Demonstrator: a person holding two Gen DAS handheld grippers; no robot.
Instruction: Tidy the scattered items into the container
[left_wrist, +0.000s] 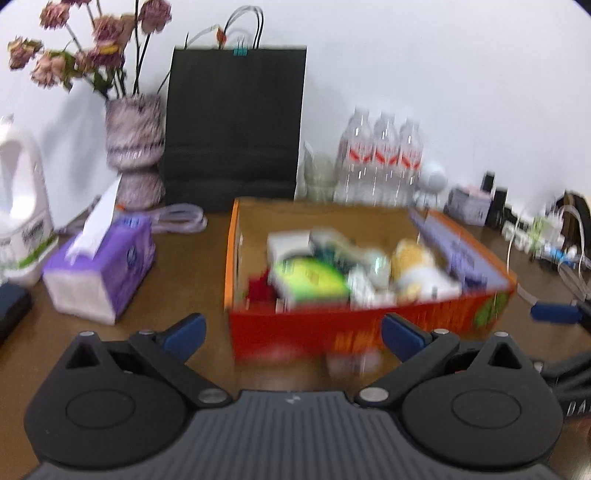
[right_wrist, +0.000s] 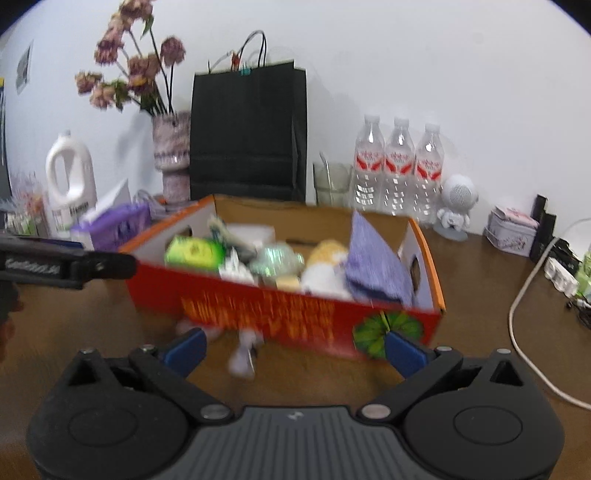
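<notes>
The container (left_wrist: 332, 328), a red and orange cardboard box open at the top, sits on the brown surface (left_wrist: 177, 280) at mid-depth, its far wall close to the row of things along the back edge. It is already crowded: a green packet (left_wrist: 310, 277), a yellow and white soft thing (left_wrist: 413, 266), a white box (left_wrist: 288, 242) and a purple cloth (right_wrist: 373, 258) leaning on its right wall; the rest inside is too blurred to name. One small pale item (right_wrist: 243, 354) lies on the surface just in front of the container's near wall, blurred.

The left gripper (left_wrist: 293, 332) has its jaws spread wide with nothing between them, and hangs before the container's near left corner. The right gripper (right_wrist: 293, 349) is equally wide and empty, facing the near wall towards its right corner.

Bare surface runs between both grippers and the container's near wall. To the left, a purple tissue box (left_wrist: 99, 273) stands near the container with a gap of bare wood between them, and a white jug (left_wrist: 22, 218) stands beyond it at the left edge. Behind, a black paper bag (left_wrist: 236, 125), a vase of dried flowers (left_wrist: 135, 147) and three water bottles (right_wrist: 399, 170) line the back edge. On the right, a white cable (right_wrist: 524, 317) curves over otherwise free wood.
</notes>
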